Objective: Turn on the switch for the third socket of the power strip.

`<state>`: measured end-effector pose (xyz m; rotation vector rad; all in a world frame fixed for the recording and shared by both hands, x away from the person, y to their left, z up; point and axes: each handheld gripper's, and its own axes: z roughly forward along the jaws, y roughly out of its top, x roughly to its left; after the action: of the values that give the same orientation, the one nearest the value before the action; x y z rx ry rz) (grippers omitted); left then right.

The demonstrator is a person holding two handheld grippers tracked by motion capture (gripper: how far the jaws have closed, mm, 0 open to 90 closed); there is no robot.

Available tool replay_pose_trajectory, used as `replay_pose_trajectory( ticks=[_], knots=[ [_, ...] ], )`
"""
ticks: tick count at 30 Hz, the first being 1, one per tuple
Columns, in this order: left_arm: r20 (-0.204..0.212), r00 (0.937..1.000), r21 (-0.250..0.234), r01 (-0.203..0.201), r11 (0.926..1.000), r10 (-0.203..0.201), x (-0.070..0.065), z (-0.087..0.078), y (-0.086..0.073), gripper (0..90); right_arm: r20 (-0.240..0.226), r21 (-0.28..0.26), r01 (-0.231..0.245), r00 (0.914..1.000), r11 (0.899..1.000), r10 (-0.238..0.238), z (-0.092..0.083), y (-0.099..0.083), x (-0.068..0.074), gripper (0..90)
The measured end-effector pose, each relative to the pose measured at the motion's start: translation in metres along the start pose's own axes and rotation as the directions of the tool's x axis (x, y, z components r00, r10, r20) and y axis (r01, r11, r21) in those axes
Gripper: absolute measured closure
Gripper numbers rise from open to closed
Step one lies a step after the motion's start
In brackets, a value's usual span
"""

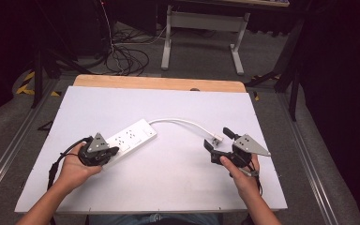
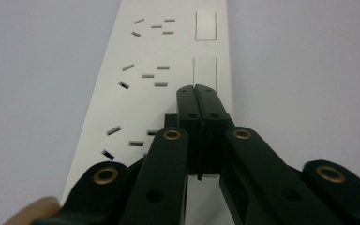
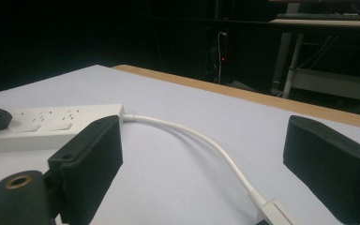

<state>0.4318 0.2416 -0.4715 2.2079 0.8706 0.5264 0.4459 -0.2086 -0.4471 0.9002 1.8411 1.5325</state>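
A white power strip (image 1: 132, 136) lies at the table's left centre, and its white cable (image 1: 183, 122) curves right to a plug (image 1: 215, 139). My left gripper (image 1: 113, 152) is shut, its tips resting on the strip's near end. In the left gripper view the closed jaws (image 2: 197, 91) sit over a rocker switch (image 2: 205, 71) beside the sockets of the power strip (image 2: 140, 75). My right gripper (image 1: 219, 139) stands open around the plug. The right gripper view shows the cable (image 3: 215, 146) running between the fingers (image 3: 91, 157) to the plug (image 3: 275, 213), with the strip (image 3: 51, 123) at left.
The white table top (image 1: 168, 183) has a wooden far edge (image 1: 159, 83). Beyond it stand a desk's white legs (image 1: 167, 42) and loose cables (image 1: 124, 58) on the floor. Metal rails (image 1: 304, 154) run along both sides of the table.
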Motion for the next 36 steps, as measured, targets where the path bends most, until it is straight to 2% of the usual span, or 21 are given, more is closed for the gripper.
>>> replay_pose_trajectory(
  ticks=[5, 12, 14, 15, 18, 21, 26, 27, 29, 31, 32, 36],
  knots=[
    [-0.014, 0.9999, -0.011, -0.006, 0.9999, 0.005, -0.001, 0.000, -0.001, 89.8, 0.001, -0.001, 0.000, 1.0000, 1.000, 0.000, -0.001, 0.000, 0.001, 12.3],
    [-0.023, 0.9996, 0.000, 0.017, 0.9999, -0.017, 0.000, -0.001, 0.000, 89.7, -0.003, -0.001, -0.004, 1.0000, 1.000, 0.004, -0.001, 0.000, 0.001, 12.3],
    [-0.013, 0.9989, -0.054, 0.044, 0.9975, -0.045, 0.003, -0.006, 0.001, 89.7, -0.003, -0.003, -0.004, 1.0000, 1.000, 0.004, -0.001, 0.000, 0.001, 12.3],
    [-0.009, 0.9977, -0.086, 0.066, 0.9942, -0.067, 0.004, -0.010, 0.002, 89.7, -0.004, -0.004, -0.002, 1.0000, 1.000, 0.002, 0.000, 0.000, 0.001, 12.3],
    [-0.027, 0.9959, -0.143, 0.082, 0.9864, -0.087, 0.008, -0.018, 0.002, 89.8, -0.004, 0.001, 0.000, 1.0000, 1.000, 0.000, 0.000, 0.000, 0.001, 12.3],
    [-0.040, 0.9944, -0.177, 0.089, 0.9801, -0.098, 0.009, -0.023, 0.002, 89.8, -0.005, 0.000, 0.000, 1.0000, 1.000, 0.000, 0.000, 0.000, 0.001, 12.4],
    [-0.051, 0.9914, -0.238, 0.105, 0.9656, -0.120, 0.010, -0.030, 0.003, 89.8, -0.004, 0.000, 0.000, 1.0000, 1.000, 0.000, 0.000, 0.000, 0.001, 12.4],
    [-0.046, 0.9893, -0.250, 0.123, 0.9605, -0.138, 0.010, -0.031, 0.003, 89.7, -0.005, 0.001, 0.000, 1.0000, 1.000, 0.000, 0.001, 0.000, 0.001, 12.4],
    [-0.047, 0.9875, -0.274, 0.132, 0.9526, -0.151, 0.011, -0.034, 0.003, 89.7, -0.005, 0.000, 0.001, 1.0000, 1.000, -0.001, 0.000, 0.000, 0.001, 12.4],
    [-0.041, 0.9845, -0.301, 0.151, 0.9415, -0.171, 0.011, -0.038, 0.003, 89.7, -0.006, 0.001, 0.000, 1.0000, 1.000, 0.000, 0.000, 0.000, 0.001, 12.4],
    [-0.044, 0.9829, -0.319, 0.156, 0.9350, -0.179, 0.012, -0.040, 0.003, 89.7, -0.005, 0.001, 0.000, 1.0000, 1.000, 0.000, 0.000, 0.000, 0.001, 12.4],
    [-0.066, 0.9783, -0.366, 0.160, 0.9169, -0.197, 0.012, -0.046, 0.003, 88.5, -0.006, 0.001, -0.002, 1.0000, 1.000, 0.002, 0.001, 0.000, 0.001, 12.4]
  ],
)
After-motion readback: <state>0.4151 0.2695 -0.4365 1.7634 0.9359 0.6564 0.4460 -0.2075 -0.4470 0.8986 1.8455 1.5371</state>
